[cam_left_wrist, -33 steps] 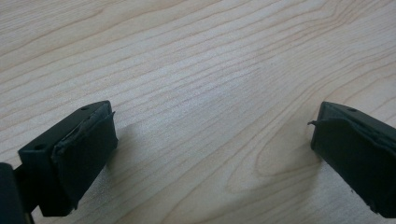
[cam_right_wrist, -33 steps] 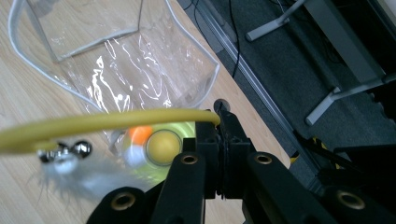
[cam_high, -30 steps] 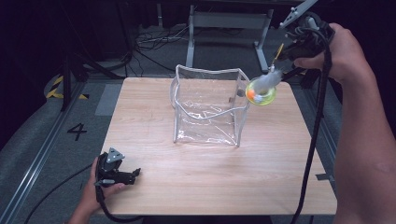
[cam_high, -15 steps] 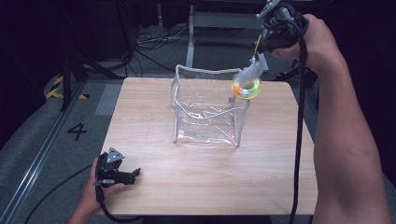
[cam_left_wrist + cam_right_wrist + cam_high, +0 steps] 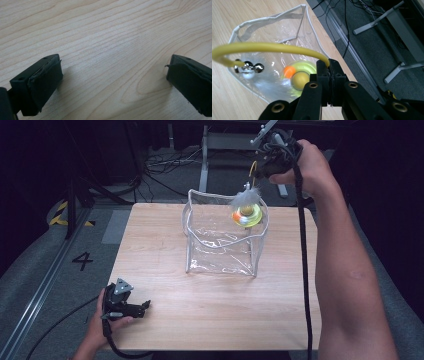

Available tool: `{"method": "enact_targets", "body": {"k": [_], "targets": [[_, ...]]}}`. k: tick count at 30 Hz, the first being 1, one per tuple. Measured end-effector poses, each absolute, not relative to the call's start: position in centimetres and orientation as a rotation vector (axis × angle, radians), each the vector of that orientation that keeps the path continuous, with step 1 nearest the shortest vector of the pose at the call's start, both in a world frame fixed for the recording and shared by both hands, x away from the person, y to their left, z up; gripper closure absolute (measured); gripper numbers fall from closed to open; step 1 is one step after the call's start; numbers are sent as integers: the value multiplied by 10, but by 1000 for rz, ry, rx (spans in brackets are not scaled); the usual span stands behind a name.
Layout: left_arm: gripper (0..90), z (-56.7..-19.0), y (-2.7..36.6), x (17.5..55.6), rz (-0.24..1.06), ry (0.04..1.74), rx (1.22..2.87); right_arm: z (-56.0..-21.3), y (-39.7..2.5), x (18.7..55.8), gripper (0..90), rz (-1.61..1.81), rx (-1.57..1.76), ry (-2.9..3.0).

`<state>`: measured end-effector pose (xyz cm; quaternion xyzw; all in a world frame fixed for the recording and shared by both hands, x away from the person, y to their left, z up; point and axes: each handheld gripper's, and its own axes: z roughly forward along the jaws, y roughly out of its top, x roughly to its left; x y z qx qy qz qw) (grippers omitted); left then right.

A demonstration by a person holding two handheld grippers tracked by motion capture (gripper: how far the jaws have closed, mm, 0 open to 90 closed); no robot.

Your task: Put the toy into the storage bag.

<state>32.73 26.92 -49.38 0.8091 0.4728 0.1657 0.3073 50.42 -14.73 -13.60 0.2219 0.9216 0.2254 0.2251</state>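
Observation:
A clear plastic bag with white trim stands open in the middle of the wooden table. My right gripper is held high over the bag's far right corner, shut on a yellow cord. From the cord hangs a toy: a white feather, a metal clasp, and a yellow-green disc with an orange ball. The toy dangles just above the bag's mouth. My left gripper rests open near the table's front left edge, its pads wide apart over bare wood.
The table's far edge drops to a grey floor with cables and metal stand legs. A floor marking "4" lies left of the table. The person's right forearm runs along the table's right side.
My right gripper has carried the hanging toy leftward and higher, from beside the bag's right edge to over its open mouth. The left gripper has not moved.

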Motion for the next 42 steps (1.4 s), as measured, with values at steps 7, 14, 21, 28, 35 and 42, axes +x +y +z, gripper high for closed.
{"method": "enact_targets", "body": {"k": [7,14,21,28,35,42], "targets": [[5,-494,269,327,438,1251,2139,-158,-138,509,884,608,596,2587],[5,-494,269,327,439,1250,2139,-190,-133,509,884,588,580,2636],[5,-494,269,327,439,1250,2139,-225,-132,509,884,570,583,2694],[5,-494,269,327,440,1253,2141,-252,-135,511,884,546,607,2732],[5,-494,269,327,438,1251,2139,-269,-138,510,880,496,632,2766],[5,-494,269,327,438,1251,2139,-280,-140,511,880,468,646,2799]]}}
